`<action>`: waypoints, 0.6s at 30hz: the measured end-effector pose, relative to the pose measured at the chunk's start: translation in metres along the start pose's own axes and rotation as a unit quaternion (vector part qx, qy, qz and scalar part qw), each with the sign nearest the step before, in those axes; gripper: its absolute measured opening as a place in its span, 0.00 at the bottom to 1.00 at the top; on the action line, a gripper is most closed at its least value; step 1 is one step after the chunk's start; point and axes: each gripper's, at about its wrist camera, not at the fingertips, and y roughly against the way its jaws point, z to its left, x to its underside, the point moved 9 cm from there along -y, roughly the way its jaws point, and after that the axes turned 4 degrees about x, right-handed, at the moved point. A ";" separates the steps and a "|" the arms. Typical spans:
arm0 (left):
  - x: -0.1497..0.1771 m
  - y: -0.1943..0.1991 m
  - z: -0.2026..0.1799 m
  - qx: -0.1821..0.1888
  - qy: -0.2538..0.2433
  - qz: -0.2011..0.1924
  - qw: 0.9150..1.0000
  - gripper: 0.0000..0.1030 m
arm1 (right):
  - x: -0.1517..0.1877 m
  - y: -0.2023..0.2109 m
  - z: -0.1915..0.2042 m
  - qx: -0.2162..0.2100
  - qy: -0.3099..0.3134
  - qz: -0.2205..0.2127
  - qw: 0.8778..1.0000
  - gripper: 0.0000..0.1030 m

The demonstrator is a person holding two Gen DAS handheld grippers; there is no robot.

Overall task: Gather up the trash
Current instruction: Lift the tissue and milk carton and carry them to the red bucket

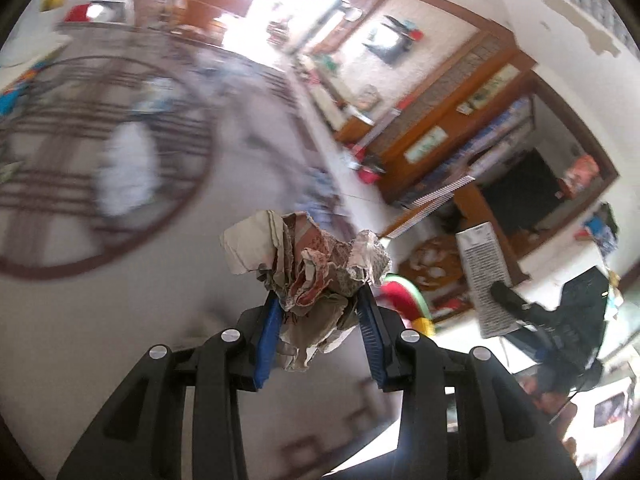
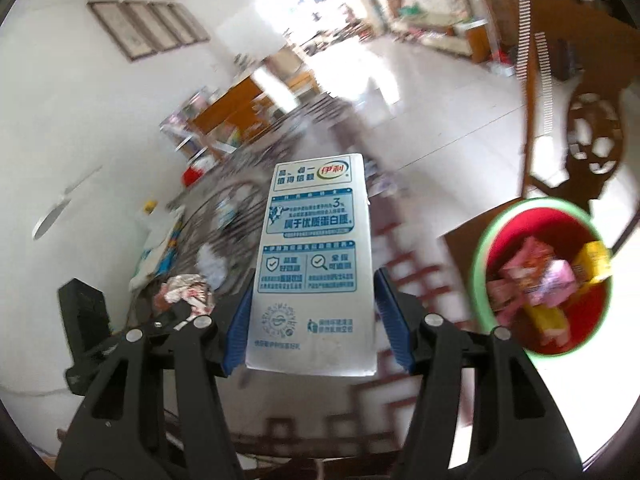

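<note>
Crumpled paper (image 1: 308, 276) sits clamped in the left gripper (image 1: 320, 320); the right gripper (image 2: 316, 316) grips a milk carton (image 2: 314, 264) near the seemingly part-filled red bin (image 2: 544, 332).

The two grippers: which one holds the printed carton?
The right gripper holds the white milk carton; the left gripper grips crumpled paper.

Open air surrounds the red bin (image 2: 542, 280), its mouth unobstructed, wrappers piled inside

both wrist views look forward, sharing the bin (image 2: 542, 276).
</note>
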 end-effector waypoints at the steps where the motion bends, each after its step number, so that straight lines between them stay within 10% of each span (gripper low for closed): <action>1: 0.001 -0.009 -0.010 0.008 -0.005 0.007 1.000 0.34 | -0.003 0.006 -0.014 0.008 -0.009 -0.010 1.000 0.54; 18: 0.027 -0.154 -0.149 0.058 -0.143 0.099 0.983 0.34 | 0.015 0.026 -0.196 0.072 -0.189 -0.049 0.978 0.54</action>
